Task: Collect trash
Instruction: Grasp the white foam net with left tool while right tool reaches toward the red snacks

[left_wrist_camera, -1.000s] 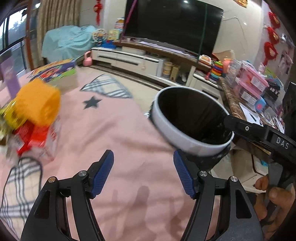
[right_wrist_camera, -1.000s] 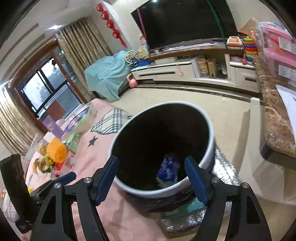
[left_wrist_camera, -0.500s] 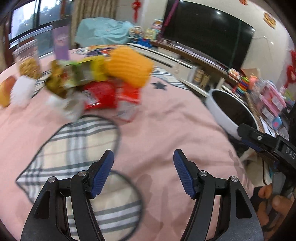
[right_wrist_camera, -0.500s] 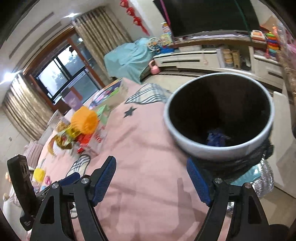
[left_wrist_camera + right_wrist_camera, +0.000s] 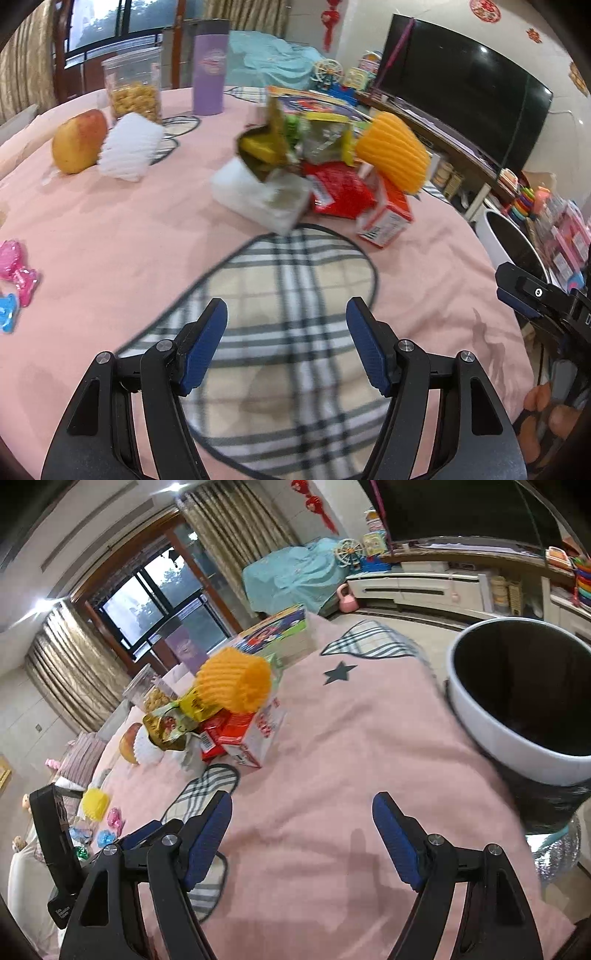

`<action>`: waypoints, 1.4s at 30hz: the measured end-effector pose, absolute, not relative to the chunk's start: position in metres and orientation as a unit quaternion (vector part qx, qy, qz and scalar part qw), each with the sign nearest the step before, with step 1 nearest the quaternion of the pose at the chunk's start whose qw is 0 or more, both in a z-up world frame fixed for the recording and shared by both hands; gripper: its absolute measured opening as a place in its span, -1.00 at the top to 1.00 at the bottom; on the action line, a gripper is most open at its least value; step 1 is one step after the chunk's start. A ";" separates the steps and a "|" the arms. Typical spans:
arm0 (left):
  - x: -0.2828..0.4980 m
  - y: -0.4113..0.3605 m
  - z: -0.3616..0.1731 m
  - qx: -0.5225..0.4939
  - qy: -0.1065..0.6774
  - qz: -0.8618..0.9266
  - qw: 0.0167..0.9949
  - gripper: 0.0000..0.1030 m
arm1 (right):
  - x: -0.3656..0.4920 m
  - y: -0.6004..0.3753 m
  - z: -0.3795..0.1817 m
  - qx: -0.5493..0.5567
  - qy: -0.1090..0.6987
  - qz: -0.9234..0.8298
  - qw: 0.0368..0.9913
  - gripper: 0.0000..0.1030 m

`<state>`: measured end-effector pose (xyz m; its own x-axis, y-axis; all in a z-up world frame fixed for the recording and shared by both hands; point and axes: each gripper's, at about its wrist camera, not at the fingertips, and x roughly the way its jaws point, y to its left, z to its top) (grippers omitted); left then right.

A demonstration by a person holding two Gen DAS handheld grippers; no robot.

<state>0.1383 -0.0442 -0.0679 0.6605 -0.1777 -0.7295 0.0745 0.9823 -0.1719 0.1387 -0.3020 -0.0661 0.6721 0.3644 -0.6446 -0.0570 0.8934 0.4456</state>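
Over the pink tablecloth (image 5: 110, 229), left gripper (image 5: 286, 345) and right gripper (image 5: 301, 834) both gape empty. Wrapper pile (image 5: 317, 177) sits ahead; bin (image 5: 517, 705) at table edge. Fetching step; next, close on one wrapper.

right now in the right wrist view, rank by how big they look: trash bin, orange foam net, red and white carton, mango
1. trash bin, largest, though also nearest the camera
2. orange foam net
3. red and white carton, close to the net, so unsure
4. mango, smallest, but farther off and partly hidden
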 end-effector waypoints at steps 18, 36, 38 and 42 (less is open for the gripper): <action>0.175 0.017 -0.063 -0.077 0.403 -0.028 0.912 -0.37 | 0.177 -0.253 -0.074 0.189 0.401 0.142 0.885 -0.56; 0.258 0.100 -0.064 -0.097 0.389 0.053 0.915 -0.59 | 0.225 -0.217 -0.085 0.184 0.410 0.131 0.884 -0.43; 0.266 0.099 -0.065 -0.090 0.389 0.053 0.915 -0.58 | 0.228 -0.217 -0.087 0.186 0.414 0.132 0.882 -0.22; 0.276 0.090 -0.069 -0.069 0.398 0.034 0.914 0.20 | 0.228 -0.221 -0.088 0.188 0.419 0.135 0.878 0.30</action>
<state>0.2761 0.0905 -0.0694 0.6815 0.0073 -0.7318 -0.1165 0.9883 -0.0987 0.2285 -0.2211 -0.0883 0.6119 0.3944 -0.6856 -0.0799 0.8932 0.4426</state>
